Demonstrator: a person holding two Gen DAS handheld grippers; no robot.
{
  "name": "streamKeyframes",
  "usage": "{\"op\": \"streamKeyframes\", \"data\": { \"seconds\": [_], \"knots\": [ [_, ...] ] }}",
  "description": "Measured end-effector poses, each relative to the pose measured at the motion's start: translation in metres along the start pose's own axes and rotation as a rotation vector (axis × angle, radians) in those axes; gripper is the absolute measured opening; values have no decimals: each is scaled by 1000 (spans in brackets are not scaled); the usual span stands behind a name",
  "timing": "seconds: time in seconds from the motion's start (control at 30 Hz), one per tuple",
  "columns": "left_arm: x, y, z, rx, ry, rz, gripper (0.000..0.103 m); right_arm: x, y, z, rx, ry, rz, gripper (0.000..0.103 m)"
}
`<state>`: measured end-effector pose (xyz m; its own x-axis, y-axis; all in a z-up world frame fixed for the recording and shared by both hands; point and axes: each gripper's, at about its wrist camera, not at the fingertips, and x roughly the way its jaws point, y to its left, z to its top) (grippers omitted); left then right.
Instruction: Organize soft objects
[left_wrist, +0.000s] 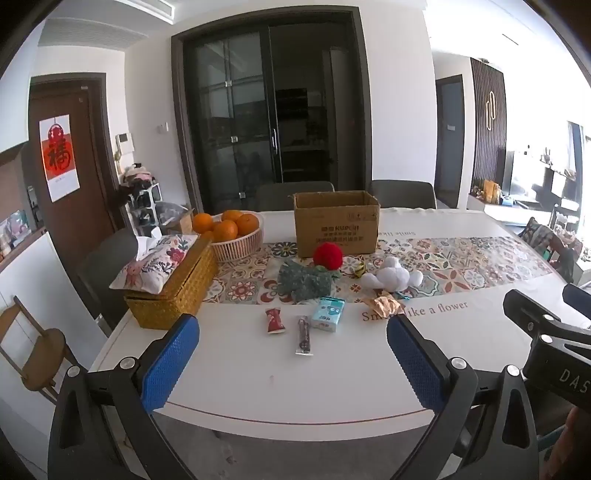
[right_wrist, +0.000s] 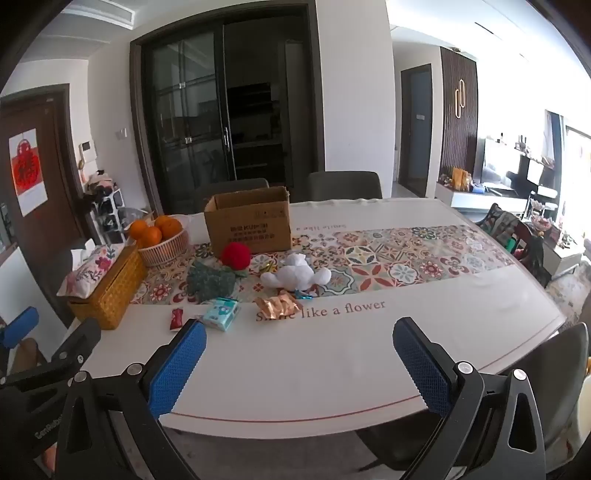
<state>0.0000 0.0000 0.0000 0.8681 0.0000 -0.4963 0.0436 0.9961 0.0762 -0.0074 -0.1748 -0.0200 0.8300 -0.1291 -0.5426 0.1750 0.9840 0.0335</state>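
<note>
Both grippers hang wide apart and empty at the near edge, soft toys waiting mid-surface.

The left gripper (left_wrist: 291, 354) and the right gripper (right_wrist: 299, 363) hover over the white surface (left_wrist: 332, 380), jaws spread, nothing between them. The soft things sit well ahead on the patterned runner: a red pompom (left_wrist: 328, 255) just in front of the cardboard box (left_wrist: 336, 221), a green fabric piece (left_wrist: 304, 282) touching it, a white plush toy (left_wrist: 391, 277) to the right. The risks, as I judge them: a tissue pack (left_wrist: 328, 313), a red sachet (left_wrist: 274, 320), a dark sachet (left_wrist: 303, 335) and a gold wrapper (left_wrist: 384, 305) lie between grippers and toys, so a low reach could sweep them along. The green piece touches the pompom, so grabbing one may drag the other. The plush may squash and slip from a shallow pinch.
</note>
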Motion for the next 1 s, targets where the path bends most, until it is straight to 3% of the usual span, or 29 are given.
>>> {"op": "streamKeyframes", "data": {
  "seconds": [1.0],
  "knots": [
    [3,2,-2,-26,15,2,103,2,8,2,-9,3,17,103]
  ]
}}
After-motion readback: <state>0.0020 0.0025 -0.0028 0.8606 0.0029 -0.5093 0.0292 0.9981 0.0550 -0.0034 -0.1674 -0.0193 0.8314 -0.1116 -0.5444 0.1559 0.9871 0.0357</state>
